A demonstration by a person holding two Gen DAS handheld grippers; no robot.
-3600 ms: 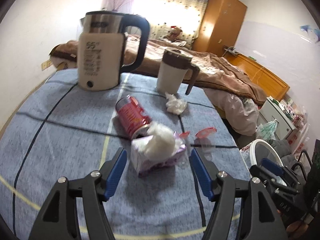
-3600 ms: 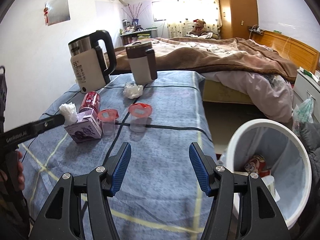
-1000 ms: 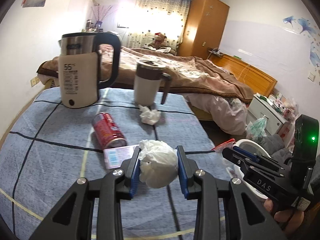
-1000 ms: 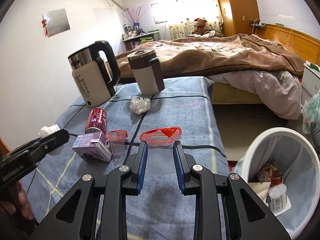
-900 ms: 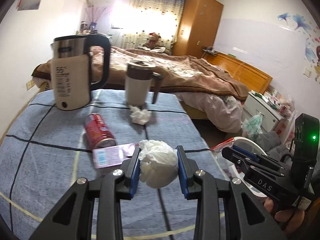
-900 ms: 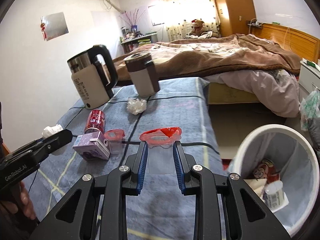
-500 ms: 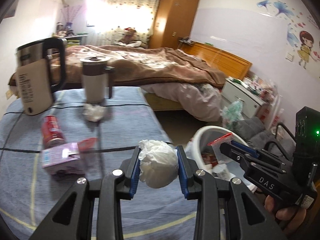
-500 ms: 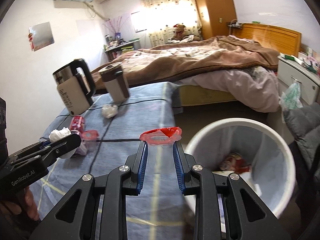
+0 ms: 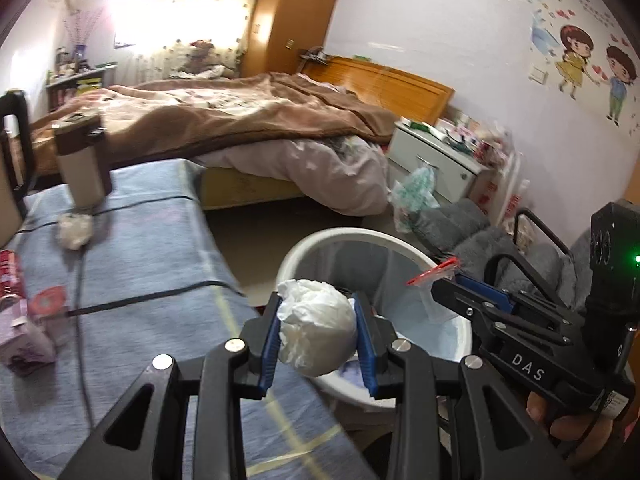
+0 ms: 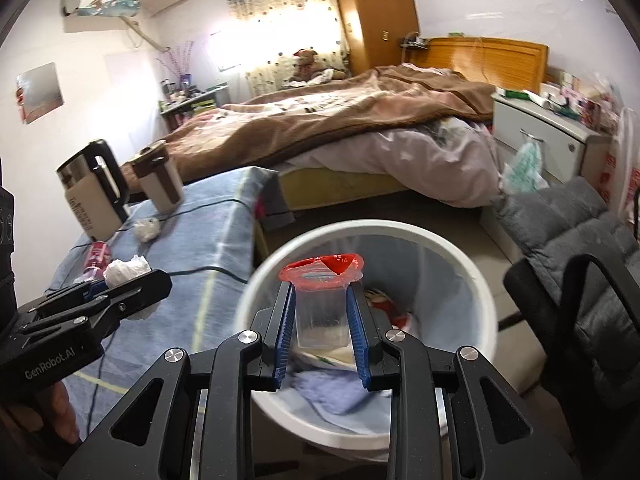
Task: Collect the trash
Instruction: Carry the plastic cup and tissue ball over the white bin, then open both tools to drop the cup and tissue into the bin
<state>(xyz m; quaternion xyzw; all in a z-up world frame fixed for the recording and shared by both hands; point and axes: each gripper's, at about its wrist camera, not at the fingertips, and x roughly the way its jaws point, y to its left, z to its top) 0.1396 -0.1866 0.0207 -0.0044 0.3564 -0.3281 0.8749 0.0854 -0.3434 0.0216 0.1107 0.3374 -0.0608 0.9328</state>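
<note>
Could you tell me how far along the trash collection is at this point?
Done: some trash already lies in the bin. In hand: left tongs grip a tissue, right tongs a cup above the bin. Left: can, carton, second cup, tissue wad.

White letters "DAS" stand on the black body of the right gripper [image 9: 448,298], "GenRobot.AI" is printed on the left gripper [image 10: 120,280] body, and small white digits "05" sit on the red lid of the clear cup [image 10: 321,308].

left claw [image 9: 317,334] grips tissue wad [image 9: 316,326] beside white bin [image 9: 340,240].
</note>
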